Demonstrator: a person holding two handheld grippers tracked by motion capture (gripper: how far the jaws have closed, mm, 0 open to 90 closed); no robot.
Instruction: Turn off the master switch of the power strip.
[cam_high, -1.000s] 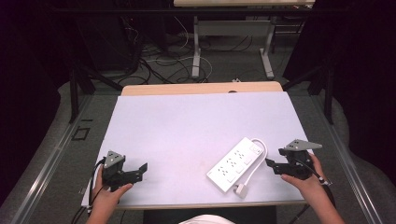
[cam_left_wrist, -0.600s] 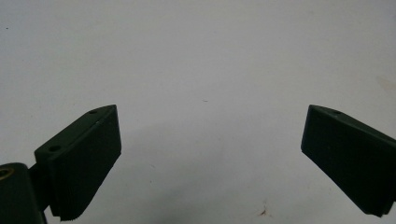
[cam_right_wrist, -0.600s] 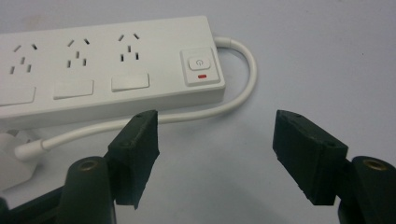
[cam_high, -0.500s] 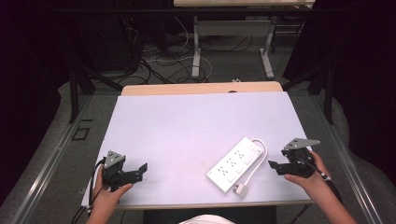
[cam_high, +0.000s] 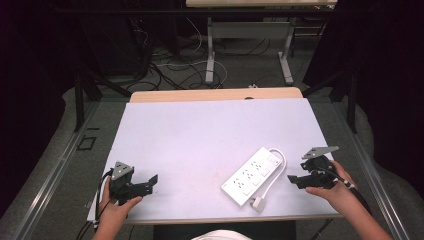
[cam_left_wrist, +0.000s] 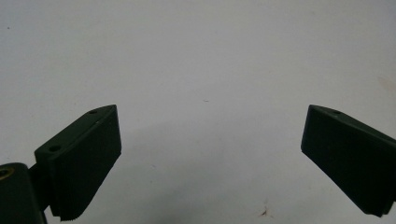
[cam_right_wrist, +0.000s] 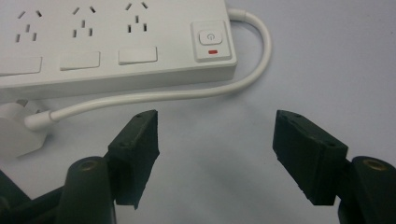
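A white power strip (cam_high: 251, 175) lies slantwise on the white table (cam_high: 200, 135), right of centre near the front. Its white cord (cam_high: 274, 170) loops round to a plug (cam_high: 258, 203) at the front. In the right gripper view the power strip (cam_right_wrist: 112, 42) shows several sockets and a switch (cam_right_wrist: 211, 39), with the cord (cam_right_wrist: 154, 95) running just ahead of the jaws. My right gripper (cam_high: 295, 179) (cam_right_wrist: 215, 154) stands open to the right of the strip, with nothing between its jaws. My left gripper (cam_high: 150, 182) (cam_left_wrist: 210, 154) rests open at the front left over bare tabletop.
A wooden table edge (cam_high: 215, 94) lies behind the white top. Beyond it are desk legs (cam_high: 210, 50) and tangled cables (cam_high: 165, 60) on the floor. A metal rail (cam_high: 50, 170) runs along the left side.
The right gripper has shifted slightly lower and toward the front edge. The left gripper and the power strip have stayed put.
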